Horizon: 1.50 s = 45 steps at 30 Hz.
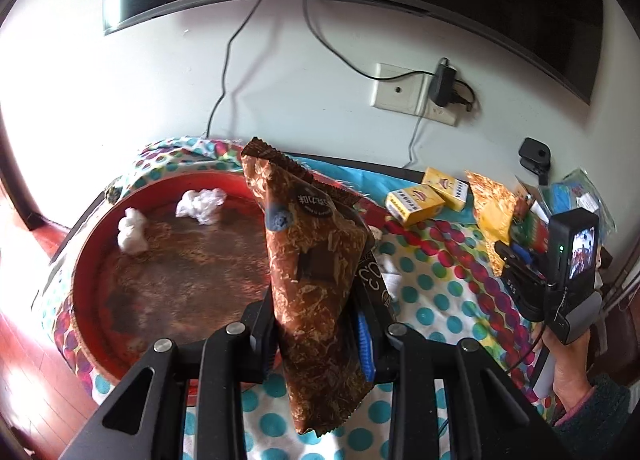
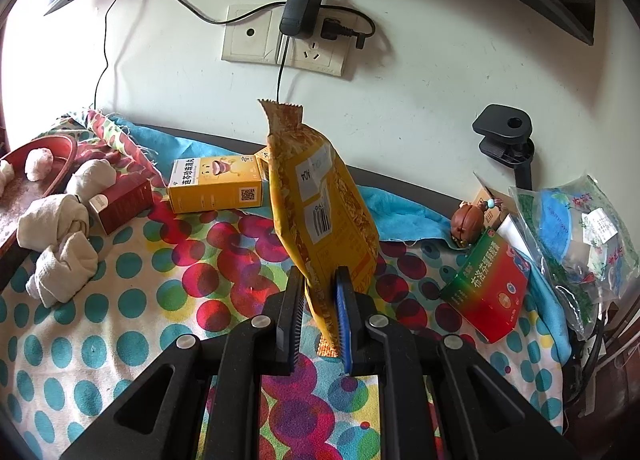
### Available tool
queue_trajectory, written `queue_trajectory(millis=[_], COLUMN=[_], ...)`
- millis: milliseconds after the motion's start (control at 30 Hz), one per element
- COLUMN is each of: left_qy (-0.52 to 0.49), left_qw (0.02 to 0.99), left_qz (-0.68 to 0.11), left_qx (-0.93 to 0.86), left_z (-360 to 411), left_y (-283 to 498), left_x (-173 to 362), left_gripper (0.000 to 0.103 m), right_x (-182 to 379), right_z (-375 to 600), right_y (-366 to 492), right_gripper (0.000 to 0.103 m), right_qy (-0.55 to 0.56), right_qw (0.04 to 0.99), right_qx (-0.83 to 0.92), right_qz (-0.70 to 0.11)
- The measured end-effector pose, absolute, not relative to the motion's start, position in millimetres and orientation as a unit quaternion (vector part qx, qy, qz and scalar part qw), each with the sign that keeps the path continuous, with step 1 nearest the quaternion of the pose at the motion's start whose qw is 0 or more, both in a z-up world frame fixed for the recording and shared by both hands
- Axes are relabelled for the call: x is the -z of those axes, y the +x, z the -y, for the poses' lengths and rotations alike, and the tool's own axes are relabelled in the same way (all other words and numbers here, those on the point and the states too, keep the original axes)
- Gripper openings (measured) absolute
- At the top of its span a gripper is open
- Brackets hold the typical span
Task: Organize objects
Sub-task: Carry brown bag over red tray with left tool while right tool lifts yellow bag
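Two packets are up at once: left gripper (image 1: 316,336) fingers clamp the brown snack packet (image 1: 316,284) mid-frame, beside the red tray (image 1: 86,300); right gripper (image 2: 320,308) fingers pinch the yellow packet (image 2: 320,211) centre-frame over the spotted counter (image 2: 120,340). Carrying step, I'd say; next, a tidy drop spot.

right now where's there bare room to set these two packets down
Bare cloth between the white rolled cloths and the green and red box, in front of the yellow box. The red tray is mostly free. The right edge by the plastic bags is crowded.
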<state>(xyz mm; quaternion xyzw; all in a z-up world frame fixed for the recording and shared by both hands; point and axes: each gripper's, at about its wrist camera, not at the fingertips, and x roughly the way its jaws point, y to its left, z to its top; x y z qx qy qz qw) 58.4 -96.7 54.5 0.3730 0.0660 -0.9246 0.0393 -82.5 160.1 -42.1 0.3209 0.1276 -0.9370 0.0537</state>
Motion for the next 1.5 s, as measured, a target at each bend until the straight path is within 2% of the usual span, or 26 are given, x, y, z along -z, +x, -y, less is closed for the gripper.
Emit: queue_trajectory(millis=[667,867,1500], left_qy=[0.380,0.382,0.428], left_qw=[0.133,0.131,0.123], left_qz=[-0.061,-0.088,-0.078], left_qx=[0.913,0.910,0.892], left_z=[206.1,236.2,283.8], left_y=[65.7,54.8,1.4], left_x=[-42.9,-40.1,-2.8], left_gripper=[0.032,0.032,0.032], right_x=[42.5,42.9,46.0], right_z=[-158.7,-159.0,-153.2], right_y=[-81.5,-81.4,-82.9], right_gripper=[0.014,0.014,0.015], right_qy=[0.320,0.320,0.325], right_qw=[0.050,0.046,0.048], right_qx=[0.937,0.937,0.932], right_qz=[-0.131,-0.136,-0.153])
